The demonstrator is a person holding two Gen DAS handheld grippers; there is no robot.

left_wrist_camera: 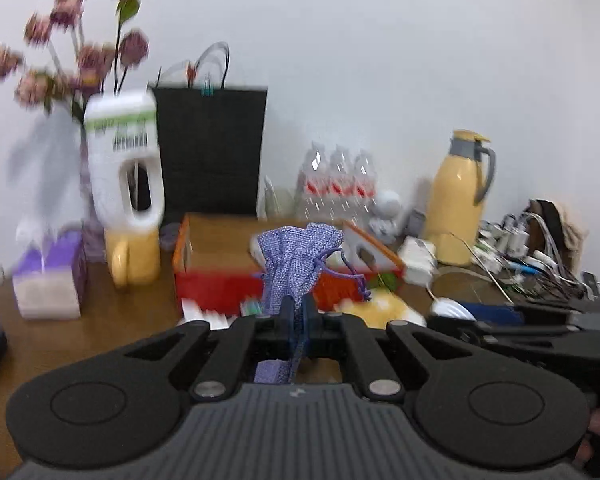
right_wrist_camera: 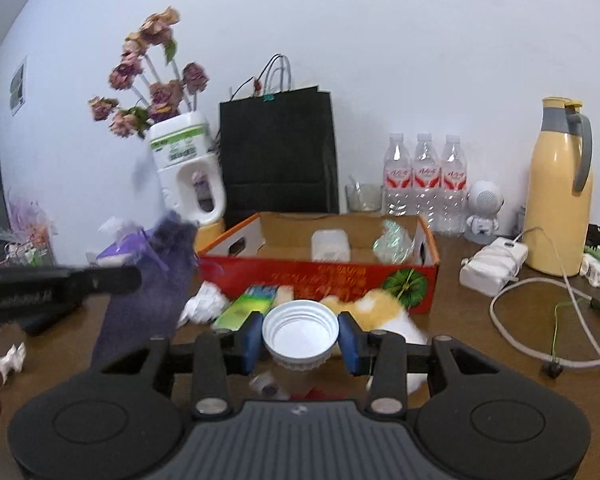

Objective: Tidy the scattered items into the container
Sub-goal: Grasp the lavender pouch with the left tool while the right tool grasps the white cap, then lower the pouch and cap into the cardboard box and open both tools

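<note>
My left gripper [left_wrist_camera: 297, 312] is shut on a purple knitted drawstring pouch [left_wrist_camera: 296, 256], held up in front of the red cardboard box [left_wrist_camera: 216, 286]. In the right wrist view the same pouch [right_wrist_camera: 148, 292] hangs at the left beside the box [right_wrist_camera: 320, 276]. My right gripper [right_wrist_camera: 300, 338] is shut on a white ribbed lid [right_wrist_camera: 300, 332], its open side up, just short of the box's front wall. Inside the box lie a white plastic container [right_wrist_camera: 331, 245] and a crumpled clear wrapper [right_wrist_camera: 392, 242].
Before the box lie a crumpled paper [right_wrist_camera: 204, 304], a green packet [right_wrist_camera: 246, 306] and a yellow and white plush toy [right_wrist_camera: 380, 308]. Behind stand a black paper bag [right_wrist_camera: 278, 156], water bottles [right_wrist_camera: 424, 180], a yellow thermos [right_wrist_camera: 560, 192], a flower jug [right_wrist_camera: 190, 176]; cables [right_wrist_camera: 520, 320] trail right.
</note>
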